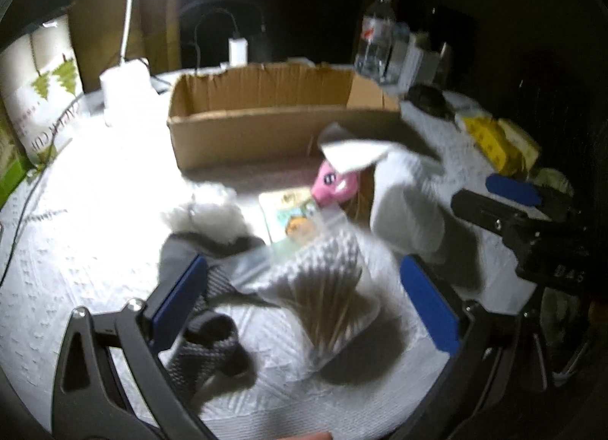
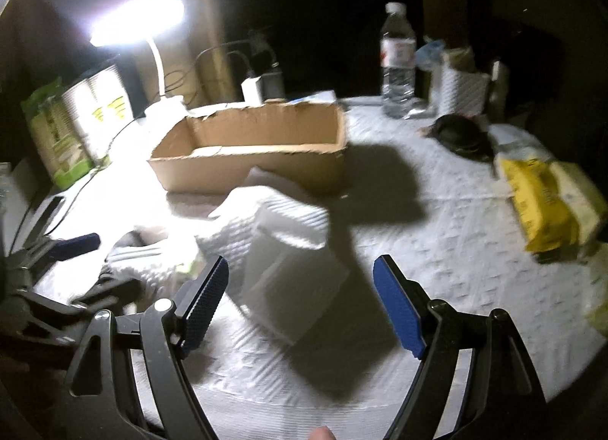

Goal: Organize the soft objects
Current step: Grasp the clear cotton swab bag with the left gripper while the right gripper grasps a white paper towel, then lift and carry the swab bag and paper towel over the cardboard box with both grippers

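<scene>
An open cardboard box stands at the back of the white-covered table; it also shows in the right wrist view. My left gripper is open above a clear bag of cotton swabs, with a grey knit cloth by its left finger. Beyond lie a white fluffy item, a pink plush toy, a printed packet and a white soft pack. My right gripper is open, just in front of that white soft pack.
A lit desk lamp and paper-cup packs stand at the left. A water bottle, a white holder, a black object and a yellow packet are at the right. Cables and a charger lie behind the box.
</scene>
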{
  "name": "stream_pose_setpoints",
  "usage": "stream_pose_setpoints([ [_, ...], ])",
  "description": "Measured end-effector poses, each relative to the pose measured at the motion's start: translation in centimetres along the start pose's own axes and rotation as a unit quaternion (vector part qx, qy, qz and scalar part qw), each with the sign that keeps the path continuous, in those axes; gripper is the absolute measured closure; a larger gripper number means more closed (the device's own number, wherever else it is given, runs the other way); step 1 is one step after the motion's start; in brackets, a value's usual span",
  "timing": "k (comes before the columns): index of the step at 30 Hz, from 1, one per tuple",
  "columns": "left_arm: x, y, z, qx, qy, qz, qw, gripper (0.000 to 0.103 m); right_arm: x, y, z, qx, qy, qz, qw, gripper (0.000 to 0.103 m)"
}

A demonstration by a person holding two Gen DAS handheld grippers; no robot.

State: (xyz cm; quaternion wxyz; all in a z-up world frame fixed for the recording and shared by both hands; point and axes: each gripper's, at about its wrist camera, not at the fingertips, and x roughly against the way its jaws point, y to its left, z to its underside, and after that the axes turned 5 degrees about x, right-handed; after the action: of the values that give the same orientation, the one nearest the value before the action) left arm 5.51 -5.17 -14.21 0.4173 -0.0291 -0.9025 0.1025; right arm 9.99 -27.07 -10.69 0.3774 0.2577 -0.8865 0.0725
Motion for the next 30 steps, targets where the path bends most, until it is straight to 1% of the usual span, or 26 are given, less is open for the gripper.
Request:
stream_pose_setpoints([
  [4,-1.3,-0.4,0.7,0.003,0.02,-0.004,0.9998,0.001,-1.6,1.0,-0.2,0.008,0.014,-0.043,0.999,0.022],
  [7,-2.0,-0.3,1.0,0.001,0.031,-0.013,0.9994,0.002,-2.6,1.6,-0.4,0.011,0.021,-0.065,0.998,0.022],
  [8,-2.1,-0.4,1.1,-0.001,0.033,-0.014,0.9994,0.003,-2.8,1.6,-0.4,0.01,0.022,-0.073,0.997,0.028],
  [9,-2.2,-0.4,1.1,-0.003,0.034,-0.015,0.9993,0.007,-3.1,1.6,-0.4,0.007,0.025,-0.08,0.996,0.033],
  [10,-2.3,-0.5,1.2,-0.006,0.036,-0.015,0.9992,0.013,-3.4,1.7,-0.4,0.006,0.027,-0.084,0.996,0.041],
  [11,-2.5,-0.6,1.2,-0.009,0.04,-0.014,0.999,0.013,-3.5,1.8,-0.3,0.004,0.028,-0.086,0.996,0.048],
  [12,-2.6,-0.6,1.2,-0.009,0.042,-0.012,0.999,0.014,-3.7,1.8,-0.3,0.003,0.03,-0.089,0.996,0.05],
  [14,-2.9,-0.7,1.3,-0.012,0.046,-0.008,0.9988,0.017,-3.8,2.0,-0.1,0.004,0.034,-0.095,0.995,0.06],
  [15,-3.0,-0.8,1.2,-0.013,0.048,-0.006,0.9988,0.022,-3.8,2.0,0.0,0.005,0.033,-0.099,0.995,0.063],
  [16,-3.0,-0.9,1.2,-0.014,0.049,-0.001,0.9987,0.028,-3.8,2.0,0.1,0.004,0.033,-0.106,0.994,0.075],
  [17,-3.1,-1.0,1.2,-0.015,0.051,0.003,0.9986,0.032,-3.9,1.9,0.2,0.001,0.033,-0.113,0.993,0.09],
  [18,-3.1,-1.1,1.3,-0.017,0.052,0.004,0.9985,0.036,-3.8,1.8,0.3,-0.002,0.032,-0.116,0.993,0.094],
  [19,-3.0,-1.2,1.3,-0.019,0.052,0.004,0.9985,0.039,-3.8,1.9,0.2,0.0,0.03,-0.117,0.993,0.094],
  [20,-3.0,-1.3,1.4,-0.019,0.052,0.005,0.9985,0.042,-3.6,1.9,0.3,0.004,0.027,-0.118,0.993,0.098],
  [21,-2.9,-1.3,1.4,-0.019,0.051,0.007,0.9985,0.049,-3.3,2.1,0.3,0.007,0.022,-0.121,0.992,0.099],
  [22,-2.7,-1.3,1.4,-0.018,0.05,0.008,0.9986,0.051,-2.9,2.2,0.2,0.01,0.015,-0.126,0.992,0.099],
  [27,-1.9,-1.4,1.5,-0.019,0.045,0.024,0.9985,0.057,-0.5,3.1,-0.3,0.027,-0.016,-0.144,0.989,0.1],
  [30,-1.1,-1.3,1.4,-0.019,0.035,0.031,0.9987,0.059,0.8,3.7,-1.1,0.035,-0.031,-0.145,0.988,0.1],
])
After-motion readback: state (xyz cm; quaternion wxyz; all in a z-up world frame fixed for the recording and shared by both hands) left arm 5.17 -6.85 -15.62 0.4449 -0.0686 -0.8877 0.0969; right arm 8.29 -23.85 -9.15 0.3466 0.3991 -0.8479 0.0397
